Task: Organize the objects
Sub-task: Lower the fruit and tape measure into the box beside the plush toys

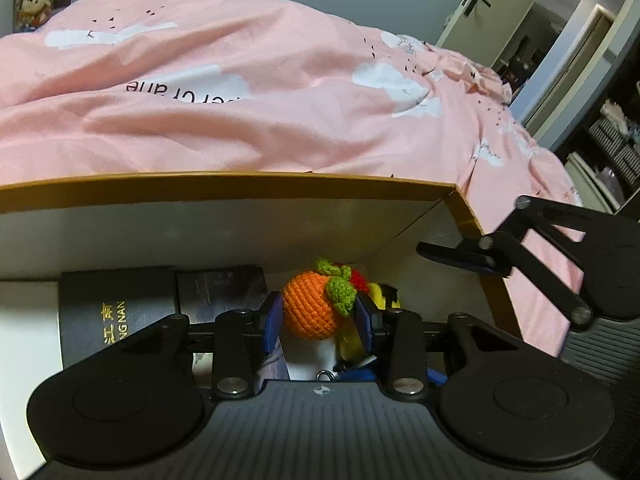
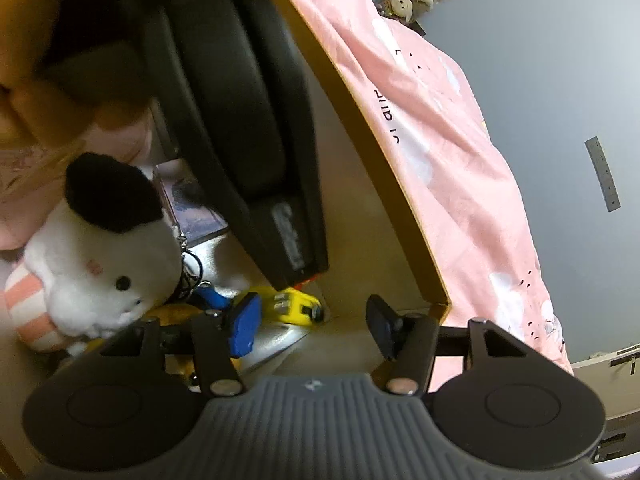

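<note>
Left gripper (image 1: 318,316): fingers clamped on orange crocheted fruit toy (image 1: 310,310), above white gold-rimmed cardboard box (image 1: 248,184).
Right gripper (image 2: 316,326): fingers wide, empty, at box corner.
Risk: soft yarn may slip, dropping toy off-target.

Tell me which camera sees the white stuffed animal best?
The right wrist view. The white stuffed animal, with its black ear and striped sleeve, fills the left side there, inside the box. The left wrist view hardly shows it; the left gripper and its orange knitted ball cover that spot.
</note>
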`<state>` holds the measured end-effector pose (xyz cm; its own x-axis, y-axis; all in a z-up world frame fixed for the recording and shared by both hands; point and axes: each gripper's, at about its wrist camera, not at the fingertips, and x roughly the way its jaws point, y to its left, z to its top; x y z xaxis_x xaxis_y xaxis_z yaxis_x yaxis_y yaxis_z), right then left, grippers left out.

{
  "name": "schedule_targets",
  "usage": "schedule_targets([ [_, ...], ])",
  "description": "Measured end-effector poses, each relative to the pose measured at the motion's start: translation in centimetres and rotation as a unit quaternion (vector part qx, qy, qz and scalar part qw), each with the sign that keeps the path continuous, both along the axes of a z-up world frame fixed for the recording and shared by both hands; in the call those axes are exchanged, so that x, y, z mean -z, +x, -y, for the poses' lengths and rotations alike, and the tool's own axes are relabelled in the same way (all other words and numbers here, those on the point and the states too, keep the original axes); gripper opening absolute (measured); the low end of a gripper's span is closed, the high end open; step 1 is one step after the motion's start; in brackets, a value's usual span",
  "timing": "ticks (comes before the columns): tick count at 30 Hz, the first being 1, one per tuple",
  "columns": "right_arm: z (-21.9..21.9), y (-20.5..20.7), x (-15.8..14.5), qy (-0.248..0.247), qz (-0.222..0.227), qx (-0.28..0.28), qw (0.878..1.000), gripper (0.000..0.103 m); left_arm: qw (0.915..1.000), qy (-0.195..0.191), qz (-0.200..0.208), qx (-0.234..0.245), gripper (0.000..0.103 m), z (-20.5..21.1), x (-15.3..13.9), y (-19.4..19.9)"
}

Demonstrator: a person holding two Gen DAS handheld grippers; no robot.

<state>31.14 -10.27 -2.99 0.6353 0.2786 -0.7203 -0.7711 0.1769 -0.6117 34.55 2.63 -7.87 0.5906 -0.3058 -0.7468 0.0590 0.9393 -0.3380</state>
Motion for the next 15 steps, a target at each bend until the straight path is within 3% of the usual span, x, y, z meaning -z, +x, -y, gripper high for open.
schedule_targets([
  [8, 0.8, -0.4, -0.5, 0.009, 0.003, 0.011, 1.000, 0.060, 0.9996, 0.028, -0.004, -0.007, 0.045, 0.7, 0.6, 0.3],
  [15, 1.6, -1.2, -1.5, 0.022, 0.004, 0.017, 1.000, 0.062, 0.9978, 0.054, 0.026, -0.030, 0.054, 0.7, -0.5, -0.7],
])
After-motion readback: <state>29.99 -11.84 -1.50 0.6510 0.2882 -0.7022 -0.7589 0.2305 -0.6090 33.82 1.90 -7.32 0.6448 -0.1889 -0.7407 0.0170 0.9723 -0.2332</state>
